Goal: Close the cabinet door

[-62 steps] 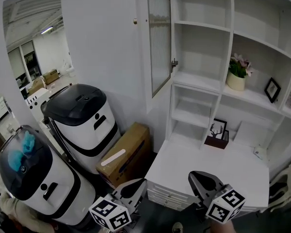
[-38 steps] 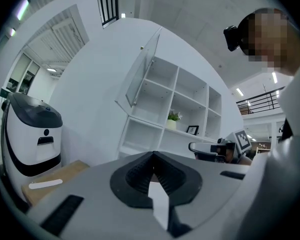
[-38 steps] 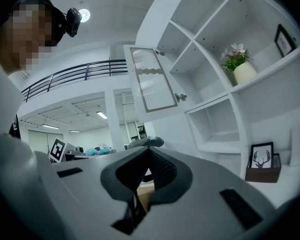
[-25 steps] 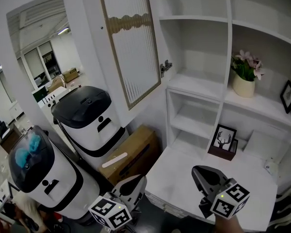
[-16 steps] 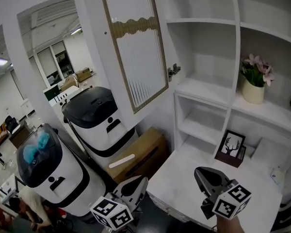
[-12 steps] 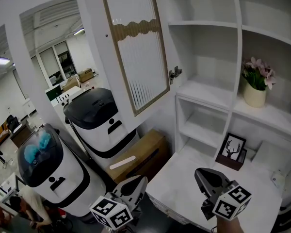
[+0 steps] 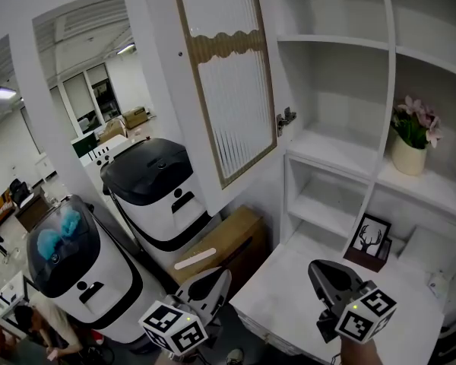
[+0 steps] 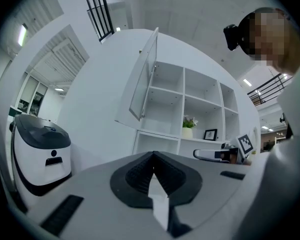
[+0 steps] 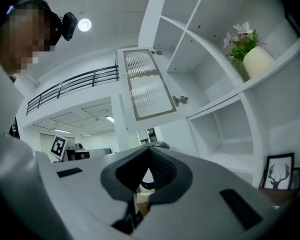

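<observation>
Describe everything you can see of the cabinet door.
The cabinet door is a tall white-framed panel. It holds a ribbed glass pane edged in tan trim, with a scalloped tan band across its upper part. A small dark fitting sits near its free edge. It stands swung wide open, angled out from the white shelving unit, and is joined to it by a metal hinge. Nothing else touches it.

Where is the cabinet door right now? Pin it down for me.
In the head view the cabinet door hangs open at top centre, hinged to the left edge of the white shelf unit, above the black-lidded white machine.
</observation>
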Demonstrator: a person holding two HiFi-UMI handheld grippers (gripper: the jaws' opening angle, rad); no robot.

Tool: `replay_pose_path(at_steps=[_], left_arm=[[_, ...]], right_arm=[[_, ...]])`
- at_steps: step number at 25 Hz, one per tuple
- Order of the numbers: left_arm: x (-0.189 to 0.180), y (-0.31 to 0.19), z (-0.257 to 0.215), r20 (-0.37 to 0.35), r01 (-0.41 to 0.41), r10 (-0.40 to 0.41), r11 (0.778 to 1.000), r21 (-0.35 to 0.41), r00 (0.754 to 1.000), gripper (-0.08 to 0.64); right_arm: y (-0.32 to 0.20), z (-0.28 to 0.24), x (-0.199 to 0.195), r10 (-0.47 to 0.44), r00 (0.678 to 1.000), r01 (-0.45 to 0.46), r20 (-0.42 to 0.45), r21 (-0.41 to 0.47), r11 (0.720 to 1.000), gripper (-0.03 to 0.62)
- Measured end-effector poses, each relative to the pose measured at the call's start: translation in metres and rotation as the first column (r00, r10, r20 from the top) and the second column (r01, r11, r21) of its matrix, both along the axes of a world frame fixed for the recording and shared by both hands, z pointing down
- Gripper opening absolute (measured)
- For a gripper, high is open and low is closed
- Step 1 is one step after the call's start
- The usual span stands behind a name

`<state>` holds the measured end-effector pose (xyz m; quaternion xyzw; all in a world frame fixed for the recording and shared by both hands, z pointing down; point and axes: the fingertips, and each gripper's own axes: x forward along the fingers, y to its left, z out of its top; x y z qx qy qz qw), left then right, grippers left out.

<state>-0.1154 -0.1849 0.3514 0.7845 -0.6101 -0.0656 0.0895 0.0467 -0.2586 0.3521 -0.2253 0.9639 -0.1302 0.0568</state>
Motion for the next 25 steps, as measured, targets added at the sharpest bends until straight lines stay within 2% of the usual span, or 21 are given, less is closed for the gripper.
replay_pose_path(at_steps=[15,25], left_arm=[[-0.07,-0.027,-0.011,-0.001,-0.09,0.09,0.996,0.017,0.996,0.006],[-0.096,-0.042,-0.012,-0.013,-0.169,0.169,0.986,0.017,0.986,0.006]], right_arm=[[-0.005,-0.038,-0.108,0.006,1.0,-0.005,-0.018,0.075,0.997,0.005],[-0.009,-0.047,-0.164,0.012,0.999,-0.006,-0.048,0.11,0.994,0.008]])
